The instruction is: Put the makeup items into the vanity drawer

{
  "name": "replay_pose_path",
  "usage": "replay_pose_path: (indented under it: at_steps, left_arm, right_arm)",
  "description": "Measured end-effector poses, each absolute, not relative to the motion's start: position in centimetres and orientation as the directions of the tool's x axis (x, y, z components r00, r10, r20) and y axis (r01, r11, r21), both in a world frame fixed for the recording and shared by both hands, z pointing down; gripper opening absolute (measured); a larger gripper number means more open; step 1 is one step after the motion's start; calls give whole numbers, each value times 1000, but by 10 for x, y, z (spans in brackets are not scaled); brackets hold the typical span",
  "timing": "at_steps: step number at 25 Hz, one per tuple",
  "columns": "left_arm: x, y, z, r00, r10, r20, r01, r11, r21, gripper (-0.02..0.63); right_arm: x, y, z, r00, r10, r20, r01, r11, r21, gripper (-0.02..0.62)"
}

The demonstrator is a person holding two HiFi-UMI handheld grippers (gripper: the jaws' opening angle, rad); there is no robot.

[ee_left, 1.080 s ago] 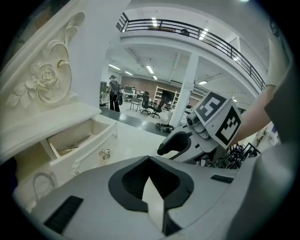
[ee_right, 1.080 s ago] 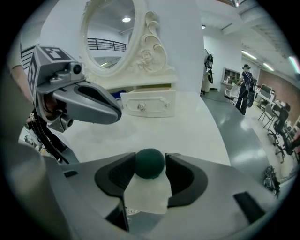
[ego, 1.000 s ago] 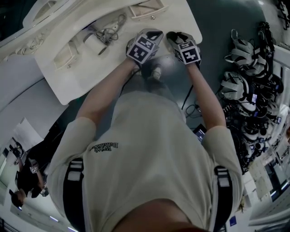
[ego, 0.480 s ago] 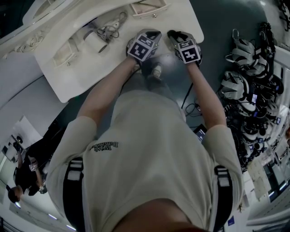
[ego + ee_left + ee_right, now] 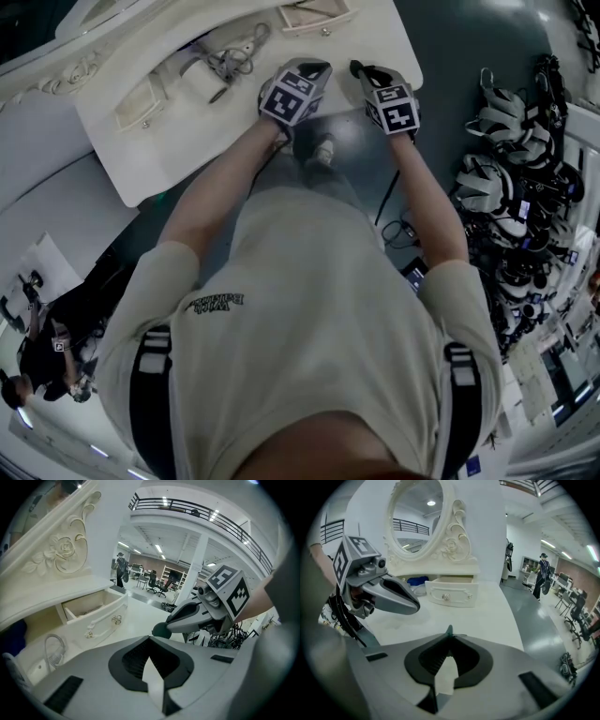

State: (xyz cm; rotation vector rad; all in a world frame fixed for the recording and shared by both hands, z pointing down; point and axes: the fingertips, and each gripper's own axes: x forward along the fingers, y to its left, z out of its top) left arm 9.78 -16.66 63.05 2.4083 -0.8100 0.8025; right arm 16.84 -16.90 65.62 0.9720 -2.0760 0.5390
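My right gripper (image 5: 449, 637) is shut on a small dark green item (image 5: 161, 630); only its teal tip (image 5: 449, 631) pokes out past the jaws. Those jaws have just been closing on it. The gripper hovers a little above the white vanity top (image 5: 178, 164), near its front right corner. My left gripper (image 5: 150, 639) hangs beside it to the left, its jaws together with nothing between them. An open drawer (image 5: 93, 609) stands beyond both grippers, under the mirror frame; from above it shows at the table's far edge (image 5: 309, 17).
A second open drawer (image 5: 141, 103) sits further left. Grey wire-like items (image 5: 225, 61) lie between the drawers. The oval mirror (image 5: 417, 513) rises behind. A rack of dark headgear (image 5: 506, 178) stands on the floor to the right. People stand far off.
The right gripper has lifted slightly and shifted towards the table's far edge. The left gripper has barely moved.
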Motion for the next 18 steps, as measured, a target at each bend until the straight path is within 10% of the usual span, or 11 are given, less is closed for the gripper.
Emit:
replay_pose_path:
  at_steps: [18]
  left_arm:
    - [27, -167, 498, 625, -600, 499, -738, -663, 127, 5]
  right_arm:
    - [104, -162, 444, -619, -608, 496, -677, 734, 54, 26]
